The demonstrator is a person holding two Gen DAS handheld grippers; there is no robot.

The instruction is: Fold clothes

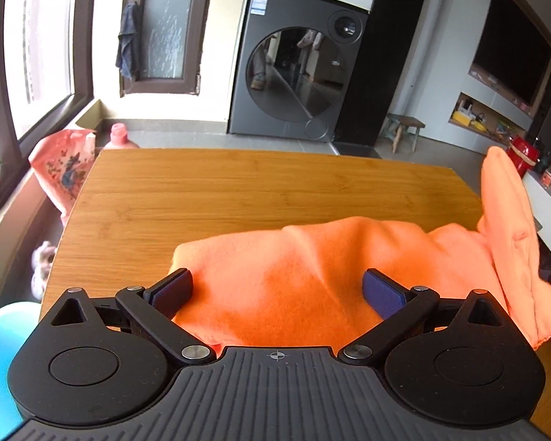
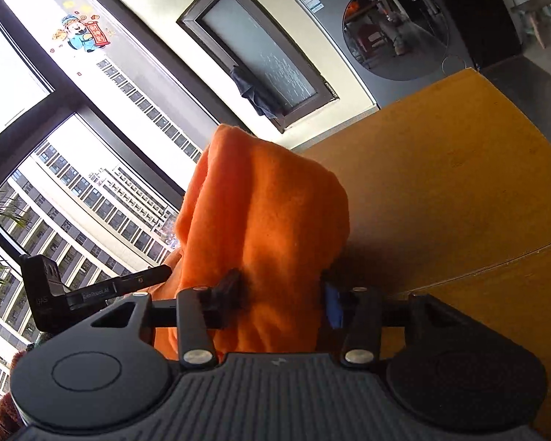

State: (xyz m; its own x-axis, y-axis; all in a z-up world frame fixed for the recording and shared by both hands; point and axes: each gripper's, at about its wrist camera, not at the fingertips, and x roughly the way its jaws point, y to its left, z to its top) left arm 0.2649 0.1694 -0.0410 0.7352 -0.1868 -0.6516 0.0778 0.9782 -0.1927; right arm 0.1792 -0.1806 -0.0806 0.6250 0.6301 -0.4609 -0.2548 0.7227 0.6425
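An orange fleece garment (image 1: 294, 279) lies crumpled on the near part of the wooden table (image 1: 238, 183). My left gripper (image 1: 277, 292) is open wide just above it, and the cloth spreads between its blue pads (image 1: 384, 294) without being pinched. The garment's right end (image 1: 503, 202) is pulled up off the table into a peak. In the right wrist view, my right gripper (image 2: 279, 301) is rolled to one side and shut on a thick bunch of the orange garment (image 2: 260, 213), which fills the gap between its fingers (image 2: 226, 294) and stands up in front of the camera.
A grey washing machine (image 1: 297, 73) stands beyond the table's far edge, with a small stool (image 1: 404, 128) to its right. A pink printed bag (image 1: 60, 169) and a pink bottle (image 1: 119, 136) sit by the window on the left. A blue tub (image 1: 0, 349) is at the near left.
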